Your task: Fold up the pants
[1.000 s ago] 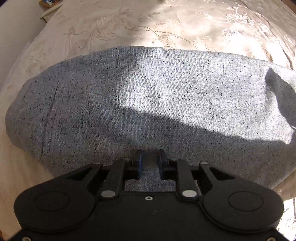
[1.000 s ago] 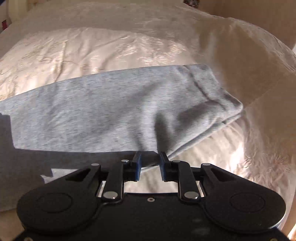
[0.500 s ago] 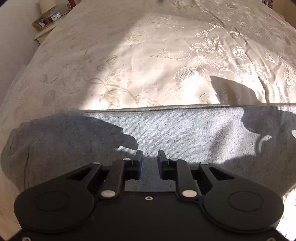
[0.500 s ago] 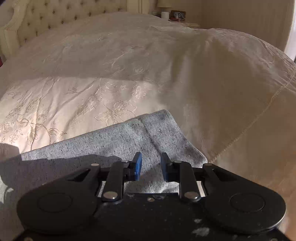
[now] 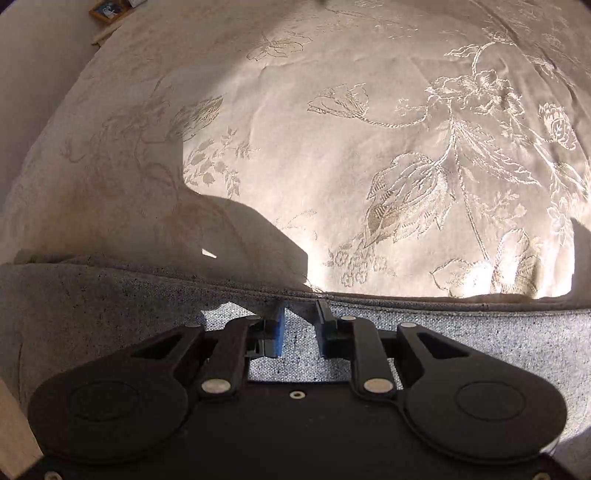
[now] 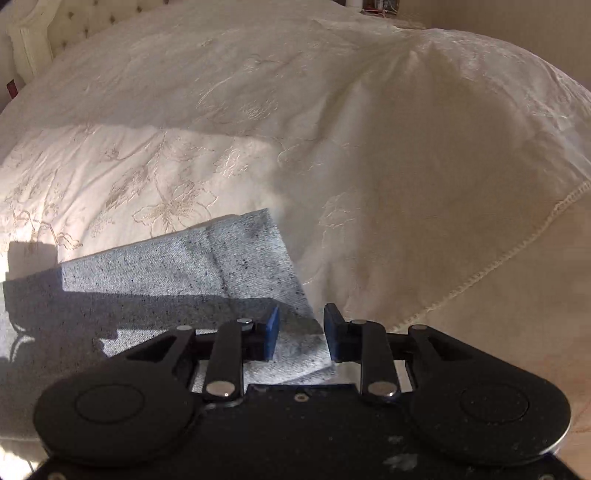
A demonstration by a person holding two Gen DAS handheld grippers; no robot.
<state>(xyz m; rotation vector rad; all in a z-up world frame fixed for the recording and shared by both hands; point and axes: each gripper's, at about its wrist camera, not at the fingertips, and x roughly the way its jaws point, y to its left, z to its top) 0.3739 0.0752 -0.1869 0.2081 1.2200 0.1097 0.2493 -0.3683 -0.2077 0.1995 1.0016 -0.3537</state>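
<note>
Both claws, left claw (image 5: 299, 325) and right claw (image 6: 301, 332), stand apart over the pants (image 6: 177, 266) edge; right's jaws just widened.

we see a bed under a cream bedspread (image 5: 332, 155) woven with flowers and leaves. sunlight falls bright across it, cut by hard shadows. far left stands a tufted headboard (image 6: 74, 22). a framed picture (image 5: 107, 9) sits far left by a pale wall (image 5: 33, 74); a plain wall (image 6: 535, 29) rises far right.
</note>
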